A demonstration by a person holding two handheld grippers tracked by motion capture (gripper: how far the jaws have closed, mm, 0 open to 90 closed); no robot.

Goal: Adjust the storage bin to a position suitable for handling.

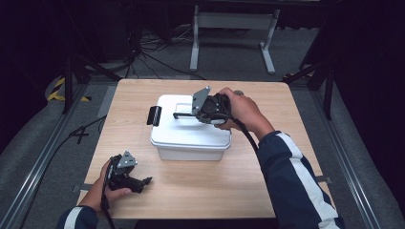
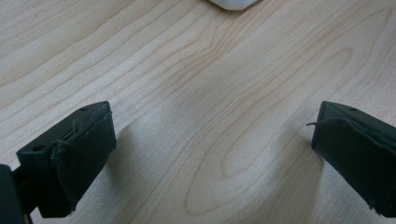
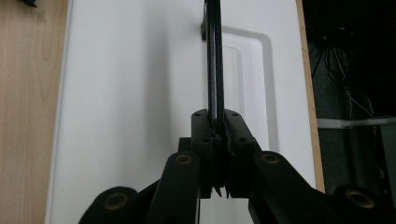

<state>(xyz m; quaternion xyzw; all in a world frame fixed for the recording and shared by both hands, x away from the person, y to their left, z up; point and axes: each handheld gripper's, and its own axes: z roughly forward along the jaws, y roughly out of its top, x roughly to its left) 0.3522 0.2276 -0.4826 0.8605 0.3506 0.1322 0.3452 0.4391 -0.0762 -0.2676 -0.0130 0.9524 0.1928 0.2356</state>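
1. The box [image 1: 191,136] is white, smooth plastic, rectangular with rounded corners; its lid [image 3: 135,93] is flat and matt, with a shallow oblong recess moulded into it.
2. A thin black handle [image 3: 215,60] stands up on edge from the lid, a slim bar hinged at the recess. A black latch [image 1: 154,116] sits on the box's left end.
3. The right tool [image 3: 216,140] is above the lid, its black jaws pressed together on the handle, which runs straight away from them in the right gripper view.
4. The left tool [image 1: 143,181] lies low on the worktop [image 1: 215,191], near the box's front left corner, well apart from it; its jaws stand wide apart with only bare wood between the padded, slightly frayed fingers [image 2: 74,158].
5. The worktop is pale wood with clear wavy grain, squarish with rounded corners; the box sits near its middle, a little toward the far side.
6. Beyond the box lie grey carpet, loose black cables [image 1: 143,57], a white metal frame [image 1: 234,28] and dark surroundings.
7. The box's long axis runs left to right across the worktop; the handle lies along that axis.
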